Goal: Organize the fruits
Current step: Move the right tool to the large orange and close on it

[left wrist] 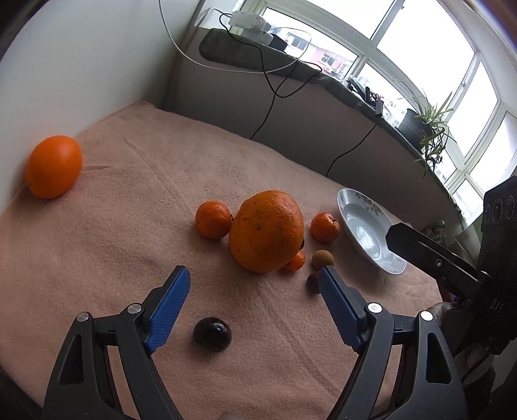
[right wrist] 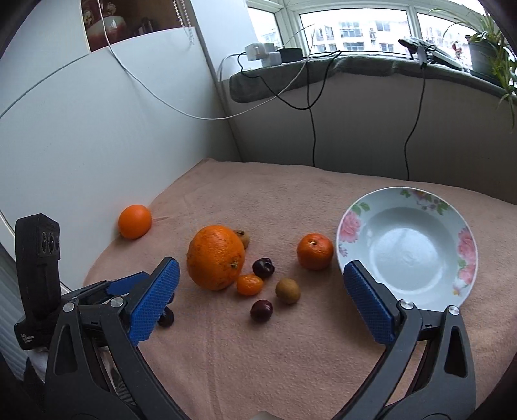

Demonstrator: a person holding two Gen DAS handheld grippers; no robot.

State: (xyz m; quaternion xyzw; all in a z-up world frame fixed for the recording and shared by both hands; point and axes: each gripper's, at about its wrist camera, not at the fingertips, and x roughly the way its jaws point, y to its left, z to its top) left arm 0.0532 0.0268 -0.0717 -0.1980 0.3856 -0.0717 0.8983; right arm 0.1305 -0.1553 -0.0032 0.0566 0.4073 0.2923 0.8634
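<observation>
A large orange (left wrist: 266,231) (right wrist: 216,257) lies mid-cloth with small fruits around it: two mandarins (left wrist: 213,219) (left wrist: 324,227) (right wrist: 315,251), a kumquat (left wrist: 295,261) (right wrist: 249,284), a brown longan (left wrist: 322,259) (right wrist: 287,290) and dark cherries (left wrist: 212,333) (right wrist: 263,267) (right wrist: 261,310). Another orange (left wrist: 53,166) (right wrist: 134,221) lies by the left wall. A white flowered plate (left wrist: 368,231) (right wrist: 407,245) is empty at the right. My left gripper (left wrist: 255,278) is open above the near cherry. My right gripper (right wrist: 258,269) is open and empty over the cluster.
The pink cloth (left wrist: 129,258) (right wrist: 290,355) covers the table. A white wall panel (right wrist: 97,129) stands at the left. A windowsill with chargers (left wrist: 248,22), cables and a potted plant (left wrist: 426,129) runs behind. The right gripper's finger (left wrist: 429,258) shows over the plate's near edge.
</observation>
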